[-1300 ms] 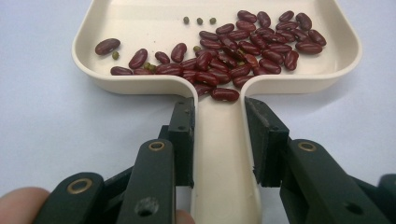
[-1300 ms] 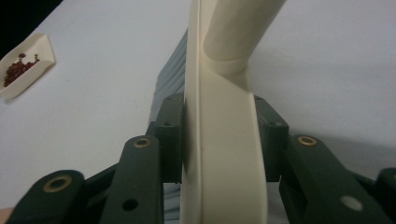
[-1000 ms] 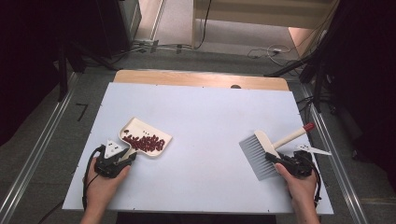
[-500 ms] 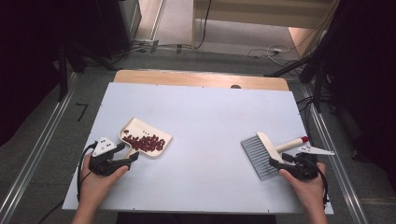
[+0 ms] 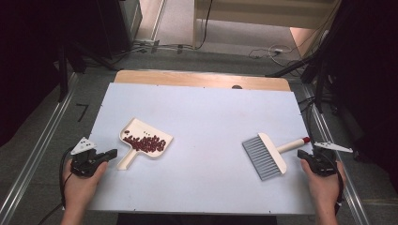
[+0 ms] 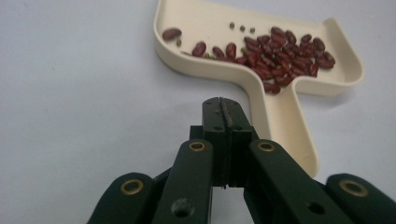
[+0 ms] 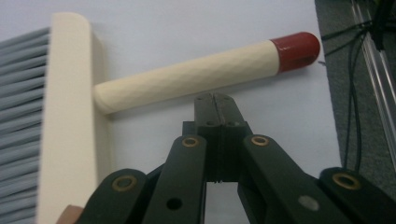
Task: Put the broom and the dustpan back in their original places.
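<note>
Jaws closed, beans in dustpan

There are no words, numbers, labels or brand names to read in any of the views — not on the dustpan, not on the brush, and not on the white table. One dark mark sits on the grey floor at about 9 o'clock from the table. It looks a bit like a 7 — but it is too small to tell if it is a number.
</note>
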Action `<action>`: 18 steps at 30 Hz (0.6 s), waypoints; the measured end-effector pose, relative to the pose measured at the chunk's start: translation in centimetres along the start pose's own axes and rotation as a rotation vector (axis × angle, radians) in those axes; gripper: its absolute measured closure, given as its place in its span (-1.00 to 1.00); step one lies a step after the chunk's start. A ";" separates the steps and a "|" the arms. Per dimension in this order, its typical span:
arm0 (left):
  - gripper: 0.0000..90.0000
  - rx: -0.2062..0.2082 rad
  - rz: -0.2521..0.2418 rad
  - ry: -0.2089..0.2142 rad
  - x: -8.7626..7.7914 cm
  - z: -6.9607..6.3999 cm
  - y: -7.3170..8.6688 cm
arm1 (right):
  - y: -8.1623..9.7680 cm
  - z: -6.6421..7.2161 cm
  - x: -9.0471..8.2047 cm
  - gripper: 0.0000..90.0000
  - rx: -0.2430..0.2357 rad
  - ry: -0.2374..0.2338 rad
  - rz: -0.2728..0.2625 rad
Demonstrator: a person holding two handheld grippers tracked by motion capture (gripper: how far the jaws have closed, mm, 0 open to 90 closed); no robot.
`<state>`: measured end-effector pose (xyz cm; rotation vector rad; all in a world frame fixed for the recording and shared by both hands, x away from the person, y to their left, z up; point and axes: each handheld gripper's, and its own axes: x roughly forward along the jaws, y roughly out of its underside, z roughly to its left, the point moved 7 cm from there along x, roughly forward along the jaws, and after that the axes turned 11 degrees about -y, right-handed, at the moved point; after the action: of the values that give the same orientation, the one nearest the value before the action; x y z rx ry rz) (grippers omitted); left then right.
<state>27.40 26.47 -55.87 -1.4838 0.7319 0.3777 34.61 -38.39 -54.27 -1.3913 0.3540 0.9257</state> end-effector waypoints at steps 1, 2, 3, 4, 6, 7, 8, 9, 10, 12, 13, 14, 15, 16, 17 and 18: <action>1.00 0.005 0.011 -0.002 0.2 -0.1 0.1 | 0.0 -0.2 0.2 0.95 0.007 0.009 0.015; 1.00 0.014 0.017 -0.006 0.3 -0.2 0.2 | 0.1 -0.5 0.5 0.95 0.014 0.020 0.024; 1.00 0.015 0.016 -0.002 0.3 -0.2 0.2 | 0.1 -0.7 0.7 0.95 0.021 0.029 0.033; 1.00 0.014 0.017 0.004 0.3 -0.4 0.2 | 0.2 -0.9 1.0 0.95 0.026 0.037 0.042; 1.00 0.025 0.023 0.008 0.4 -0.6 0.2 | 0.1 -1.2 1.4 0.95 0.028 0.046 0.040; 1.00 0.031 0.026 0.010 0.4 -0.6 0.3 | 0.0 -1.2 1.5 0.95 0.033 0.043 0.036; 1.00 0.035 0.026 0.013 0.5 -0.8 0.3 | -0.2 -1.3 1.7 0.95 0.028 0.047 0.035; 1.00 0.039 0.027 0.016 0.5 -0.9 0.3 | -0.4 -1.4 1.8 0.95 0.022 0.056 0.038; 1.00 0.043 0.024 0.018 0.5 -1.0 0.2 | -0.6 -1.4 1.9 0.95 0.020 0.058 0.039; 1.00 0.052 0.024 0.019 0.6 -1.3 0.3 | -1.0 -1.5 2.3 0.95 0.014 0.051 0.039; 1.00 0.060 0.028 0.024 0.6 -1.5 0.3 | -1.2 -1.5 2.6 0.95 0.008 0.046 0.039; 1.00 0.067 0.032 0.022 0.7 -1.6 0.3 | -1.5 -1.5 2.8 0.95 0.006 0.042 0.039; 1.00 0.065 0.030 0.026 0.7 -1.8 0.3 | -1.7 -1.5 3.0 0.96 0.003 0.036 0.040; 1.00 0.071 0.030 0.029 0.7 -1.8 0.3 | -2.0 -1.4 3.2 0.96 0.000 0.026 0.041; 1.00 0.073 0.033 0.029 0.7 -1.9 0.3 | -2.2 -1.4 3.5 0.96 -0.006 0.022 0.043; 1.00 0.075 0.033 0.031 0.7 -2.0 0.3 | -2.5 -1.4 3.7 0.96 -0.010 0.022 0.046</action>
<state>27.34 24.39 -56.44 -1.4115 0.7882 0.3494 39.12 -38.19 -55.49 -1.4079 0.3997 0.9519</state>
